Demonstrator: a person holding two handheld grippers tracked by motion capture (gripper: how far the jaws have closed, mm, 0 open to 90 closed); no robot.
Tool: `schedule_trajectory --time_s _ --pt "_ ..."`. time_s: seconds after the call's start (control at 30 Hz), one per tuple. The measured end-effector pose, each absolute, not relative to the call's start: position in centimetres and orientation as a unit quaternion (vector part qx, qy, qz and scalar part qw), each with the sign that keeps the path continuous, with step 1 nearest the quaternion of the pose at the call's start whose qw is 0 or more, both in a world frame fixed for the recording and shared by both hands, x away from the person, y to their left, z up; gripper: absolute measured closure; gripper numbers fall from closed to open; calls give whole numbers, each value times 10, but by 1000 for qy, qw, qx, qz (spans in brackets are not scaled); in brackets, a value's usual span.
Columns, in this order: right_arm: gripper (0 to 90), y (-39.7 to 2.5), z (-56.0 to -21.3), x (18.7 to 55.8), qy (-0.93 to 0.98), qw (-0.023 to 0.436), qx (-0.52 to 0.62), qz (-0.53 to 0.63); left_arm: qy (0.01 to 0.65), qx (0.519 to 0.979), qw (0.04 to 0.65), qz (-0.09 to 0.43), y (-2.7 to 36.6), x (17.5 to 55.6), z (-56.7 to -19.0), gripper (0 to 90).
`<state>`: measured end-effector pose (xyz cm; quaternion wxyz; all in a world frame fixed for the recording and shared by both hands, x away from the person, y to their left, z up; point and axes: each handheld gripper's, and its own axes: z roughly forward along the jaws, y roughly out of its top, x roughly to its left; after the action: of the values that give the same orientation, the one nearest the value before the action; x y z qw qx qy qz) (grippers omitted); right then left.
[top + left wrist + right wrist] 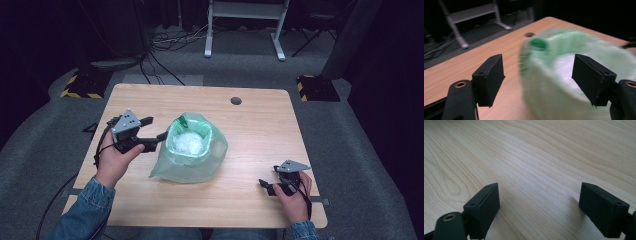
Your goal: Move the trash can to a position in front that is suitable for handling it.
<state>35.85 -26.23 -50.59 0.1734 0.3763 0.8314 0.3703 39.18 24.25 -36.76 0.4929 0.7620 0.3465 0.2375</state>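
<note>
- No text, label, brand or number can be read in any view.
- The one sign is the yellow-and-black hazard striping on two floor blocks (80, 84) (316, 86) beyond the desk's far corners; it bears no words.

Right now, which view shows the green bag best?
The high view: the whole green bag sits sharp on the table. The left gripper view shows it close but blurred; the right gripper view shows bare wood.

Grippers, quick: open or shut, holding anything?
Left gripper: open, empty, at the green bag's rim.
Right gripper: open, empty, over bare table.
</note>
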Motion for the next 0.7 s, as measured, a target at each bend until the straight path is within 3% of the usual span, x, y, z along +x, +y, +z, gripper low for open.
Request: schedule_trajectory --time_s 0.17,0.37,0.7 --pt "168 -262 -506 358 832 177 375 369 371 783 441 234 249 411 -406 249" --pt "168 -261 -506 356 830 186 375 368 347 800 444 204 229 409 -433 294" --pt "167 -261 -506 357 830 183 376 368 319 811 462 166 195 394 -453 281"
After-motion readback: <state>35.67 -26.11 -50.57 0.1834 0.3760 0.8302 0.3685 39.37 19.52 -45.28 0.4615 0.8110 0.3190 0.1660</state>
